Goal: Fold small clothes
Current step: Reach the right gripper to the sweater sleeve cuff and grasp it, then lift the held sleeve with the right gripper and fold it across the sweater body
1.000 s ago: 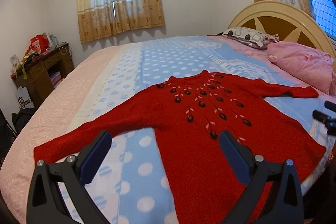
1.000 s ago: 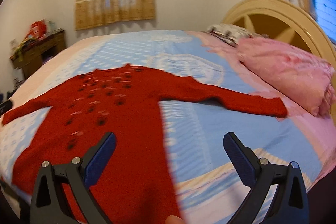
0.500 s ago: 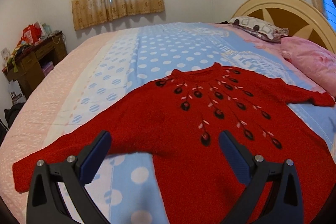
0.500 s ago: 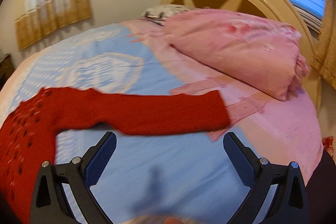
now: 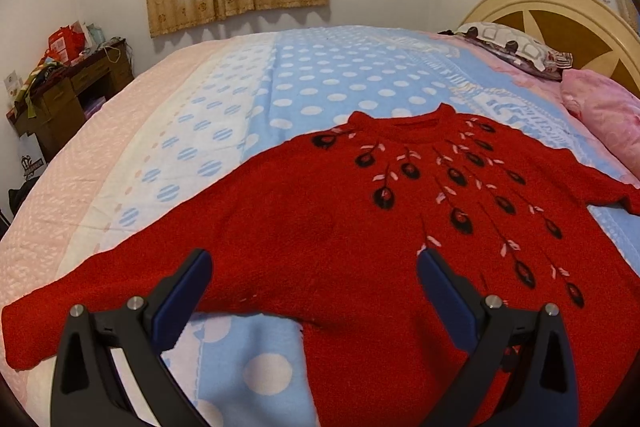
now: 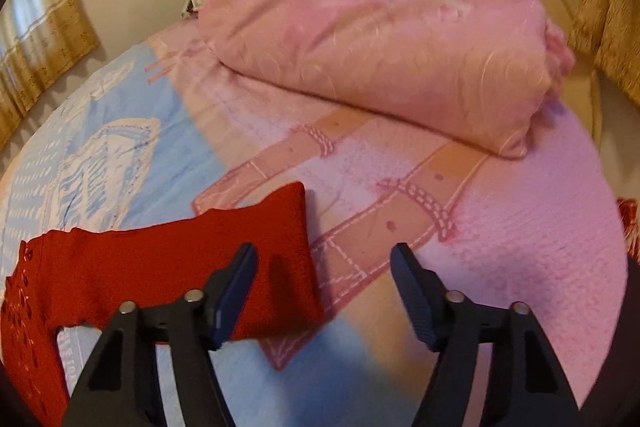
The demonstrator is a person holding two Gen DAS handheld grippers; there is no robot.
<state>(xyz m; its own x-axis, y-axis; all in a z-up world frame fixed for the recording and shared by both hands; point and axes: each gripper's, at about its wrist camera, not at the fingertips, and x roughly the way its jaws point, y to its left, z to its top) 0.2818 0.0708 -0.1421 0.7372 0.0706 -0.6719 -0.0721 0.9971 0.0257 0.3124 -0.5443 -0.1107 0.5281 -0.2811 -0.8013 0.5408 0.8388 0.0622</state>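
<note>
A red knitted sweater (image 5: pixel 360 219) with black and pink leaf motifs lies flat, front up, on the bed, both sleeves spread out. My left gripper (image 5: pixel 314 267) hovers open over its body near the underarm, with the left sleeve (image 5: pixel 80 311) trailing towards the bed's near edge. In the right wrist view the other sleeve's cuff (image 6: pixel 224 243) lies on the pink blanket. My right gripper (image 6: pixel 324 259) is above the cuff's end with its jaws closing. The cuff's edge shows under the left finger (image 6: pixel 236 287), and neither pad presses on it.
A large pink pillow (image 6: pixel 380 39) sits just beyond the cuff against the cream headboard (image 5: pixel 560 11). A patterned pillow (image 5: pixel 512 45) lies farther along the headboard. A cluttered wooden desk (image 5: pixel 68 91) stands left of the bed. Blue polka-dot blanket (image 5: pixel 340 75) stretches beyond the sweater.
My left gripper has come lower and closer over the sweater. My right gripper has swung right along the sleeve to its cuff, and its jaws have narrowed.
</note>
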